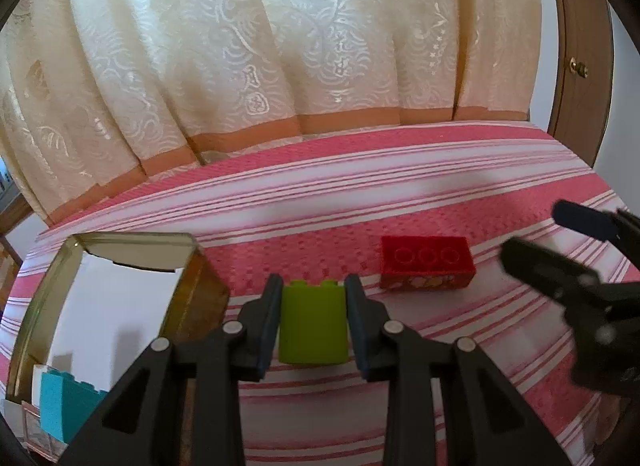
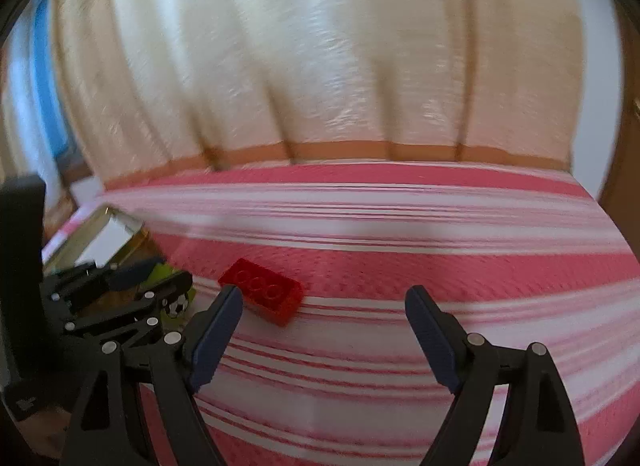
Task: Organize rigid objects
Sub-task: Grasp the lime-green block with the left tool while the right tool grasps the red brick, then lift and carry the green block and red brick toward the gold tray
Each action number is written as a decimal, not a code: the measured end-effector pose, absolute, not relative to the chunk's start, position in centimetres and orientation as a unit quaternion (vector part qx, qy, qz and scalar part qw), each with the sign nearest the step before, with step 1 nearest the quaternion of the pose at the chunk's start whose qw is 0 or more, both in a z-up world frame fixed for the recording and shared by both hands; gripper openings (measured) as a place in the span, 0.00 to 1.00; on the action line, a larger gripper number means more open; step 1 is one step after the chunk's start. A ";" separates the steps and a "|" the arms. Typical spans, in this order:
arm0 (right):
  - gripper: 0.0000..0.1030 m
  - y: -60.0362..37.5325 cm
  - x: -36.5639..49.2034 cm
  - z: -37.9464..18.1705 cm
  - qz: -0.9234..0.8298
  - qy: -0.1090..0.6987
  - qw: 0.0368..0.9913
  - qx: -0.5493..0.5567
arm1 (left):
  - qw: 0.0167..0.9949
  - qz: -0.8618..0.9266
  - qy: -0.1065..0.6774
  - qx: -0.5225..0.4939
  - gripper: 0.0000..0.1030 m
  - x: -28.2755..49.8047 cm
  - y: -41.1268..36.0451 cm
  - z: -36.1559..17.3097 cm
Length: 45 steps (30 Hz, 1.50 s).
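Note:
A lime green brick [image 1: 313,326] stands on the pink striped cloth, and my left gripper [image 1: 312,290] is shut on it, one pad pressed on each side. In the right wrist view the left gripper [image 2: 170,272] shows at the left with a bit of the green brick [image 2: 165,270] between its fingers. A red brick [image 1: 426,262] lies flat to the right of the green one. My right gripper [image 2: 324,298] is open and holds nothing. The red brick [image 2: 262,296] lies just past its left fingertip. The right gripper [image 1: 560,242] also enters the left wrist view from the right.
An open metal tin [image 1: 132,240] sits left of the green brick, with a teal brick [image 1: 68,406] inside it; the tin [image 2: 108,234] also shows in the right wrist view. A cream curtain [image 1: 280,45] hangs behind the striped cloth [image 1: 400,169]. A wooden door [image 1: 580,65] stands at the far right.

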State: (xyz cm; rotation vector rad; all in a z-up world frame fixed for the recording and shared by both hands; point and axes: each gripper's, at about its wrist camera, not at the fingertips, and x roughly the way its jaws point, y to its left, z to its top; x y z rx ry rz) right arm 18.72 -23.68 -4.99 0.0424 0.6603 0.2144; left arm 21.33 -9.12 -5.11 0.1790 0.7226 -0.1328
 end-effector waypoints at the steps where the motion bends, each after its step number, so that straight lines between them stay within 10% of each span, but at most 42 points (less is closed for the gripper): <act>1: 0.83 -23.2 19.0 -5.1 0.111 0.326 0.939 0.011 | 0.929 -0.065 0.356 0.082 0.29 21.3 -8.9 -5.2; 23: 0.79 -18.9 24.1 -7.1 0.215 0.373 0.900 -0.071 | 0.931 -0.034 0.360 0.042 0.29 20.8 -6.6 -5.2; 31: 0.33 -18.6 24.9 -8.1 0.225 0.405 0.884 -0.069 | 0.932 -0.037 0.357 0.044 0.29 20.6 -6.6 -5.1; 45: 0.33 -20.8 20.8 -6.0 0.129 0.335 0.932 -0.051 | 0.947 -0.038 0.313 0.060 0.29 17.9 -7.3 -3.8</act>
